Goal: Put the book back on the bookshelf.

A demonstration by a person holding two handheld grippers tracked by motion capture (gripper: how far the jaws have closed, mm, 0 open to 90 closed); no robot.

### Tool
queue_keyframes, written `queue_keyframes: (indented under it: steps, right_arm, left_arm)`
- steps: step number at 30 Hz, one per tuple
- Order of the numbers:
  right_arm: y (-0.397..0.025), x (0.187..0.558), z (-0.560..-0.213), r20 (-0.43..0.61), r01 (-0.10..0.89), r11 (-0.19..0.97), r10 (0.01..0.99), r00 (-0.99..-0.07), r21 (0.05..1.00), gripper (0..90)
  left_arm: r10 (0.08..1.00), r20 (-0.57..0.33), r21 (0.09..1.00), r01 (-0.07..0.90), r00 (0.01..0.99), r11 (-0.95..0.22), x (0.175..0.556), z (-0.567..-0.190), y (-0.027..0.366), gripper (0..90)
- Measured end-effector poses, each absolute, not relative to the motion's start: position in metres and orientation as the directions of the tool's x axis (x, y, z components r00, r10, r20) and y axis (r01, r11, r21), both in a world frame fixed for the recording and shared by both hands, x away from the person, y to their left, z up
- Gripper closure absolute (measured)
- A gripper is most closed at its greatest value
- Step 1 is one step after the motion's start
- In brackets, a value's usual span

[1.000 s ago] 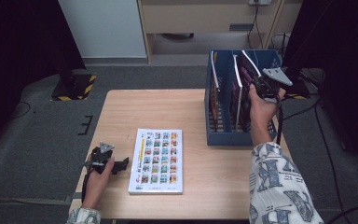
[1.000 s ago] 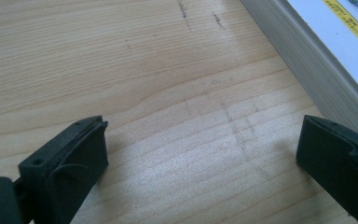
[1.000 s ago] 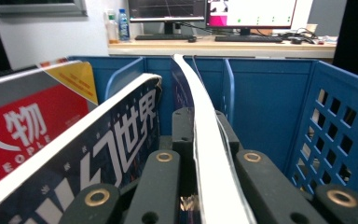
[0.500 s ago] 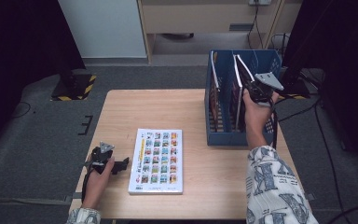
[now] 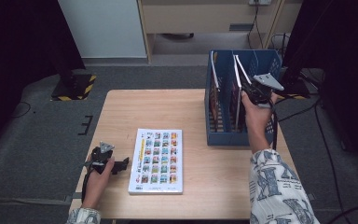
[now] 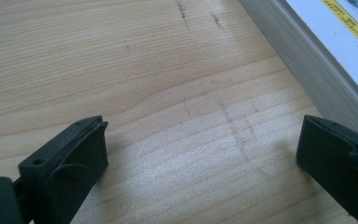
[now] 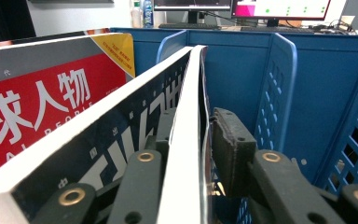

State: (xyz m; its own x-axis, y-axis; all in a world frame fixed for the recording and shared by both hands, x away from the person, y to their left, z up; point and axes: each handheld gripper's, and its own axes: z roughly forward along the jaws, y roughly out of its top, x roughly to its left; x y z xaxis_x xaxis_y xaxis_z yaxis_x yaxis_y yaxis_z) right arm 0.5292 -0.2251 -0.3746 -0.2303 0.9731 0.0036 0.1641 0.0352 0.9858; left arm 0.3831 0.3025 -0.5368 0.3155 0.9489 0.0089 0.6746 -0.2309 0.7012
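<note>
Your right gripper [image 5: 249, 89] is clamped on the top edge of a dark-covered magazine [image 7: 121, 140], which stands upright in the blue file rack [image 5: 223, 135] at the table's [image 5: 168, 107] far right corner. Another magazine with a red cover [image 7: 32, 116] stands just beside it in the rack. Your left gripper [image 6: 200, 154] rests near the table's near left corner, jaws spread wide over bare wood, just beside the thick book [image 5: 158, 161] lying flat.

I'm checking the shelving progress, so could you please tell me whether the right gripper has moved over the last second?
Yes. The right gripper, shut on the magazine, has moved leftward and down into the blue file rack.
</note>
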Motion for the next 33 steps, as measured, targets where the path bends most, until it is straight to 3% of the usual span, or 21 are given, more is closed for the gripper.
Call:
queue_keyframes:
  steps: [19, 27, 33]
  right_arm:
    - [-0.230, 0.522, -0.376, 0.027, 0.198, 0.022, 0.970, -0.243, 0.980, 53.1]
    - [-0.233, 0.520, -0.379, 0.046, 0.212, 0.010, 0.966, -0.254, 0.977, 51.4]
    - [-0.233, 0.517, -0.381, 0.042, 0.216, 0.016, 0.964, -0.261, 0.976, 55.1]
  left_arm:
    - [0.949, 0.009, 0.701, 0.675, 0.315, -0.230, 0.383, -0.537, 0.302, 0.9]
    - [0.949, 0.009, 0.701, 0.674, 0.315, -0.231, 0.383, -0.537, 0.302, 0.9]
    - [0.949, 0.009, 0.701, 0.675, 0.315, -0.230, 0.383, -0.537, 0.302, 0.8]
